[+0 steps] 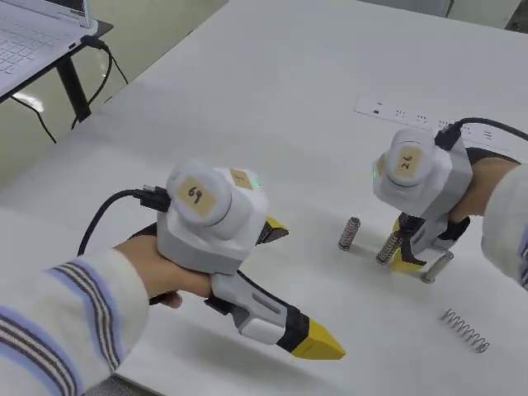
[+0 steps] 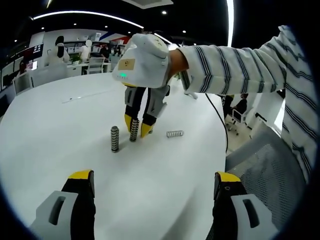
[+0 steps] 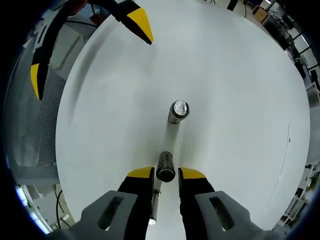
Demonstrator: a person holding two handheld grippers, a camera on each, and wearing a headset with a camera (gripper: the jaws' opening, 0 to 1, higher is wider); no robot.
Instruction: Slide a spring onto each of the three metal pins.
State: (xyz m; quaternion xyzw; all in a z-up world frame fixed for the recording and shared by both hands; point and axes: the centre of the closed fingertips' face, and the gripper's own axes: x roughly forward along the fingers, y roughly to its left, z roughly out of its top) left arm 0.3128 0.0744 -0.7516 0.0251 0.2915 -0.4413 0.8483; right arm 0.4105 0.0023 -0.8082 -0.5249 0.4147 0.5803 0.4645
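**A:** Where is the right gripper [image 1: 404,252]?

**B:** It points down at the white table [image 1: 272,99]. Its jaws are clamped on a spring [image 3: 165,166], which stands upright between the yellow tips.

**A:** Is that spring threaded on anything?

**B:** I can't tell, because the coils hide whatever is inside.

**A:** And the rest of the parts?

**B:** A second spring [image 1: 350,233] stands just beside it, on the left gripper's side. It rings a pin [image 3: 179,108] whose shiny top shows in the right gripper view. A bare pin [image 1: 437,268] stands close on the other side. A loose spring [image 1: 464,330] lies flat on the table, nearer the person and apart from the others.

**A:** What about the left gripper [image 1: 297,285]?

**B:** It is held over the table well away from the pins. Its jaws are spread wide with nothing between them.
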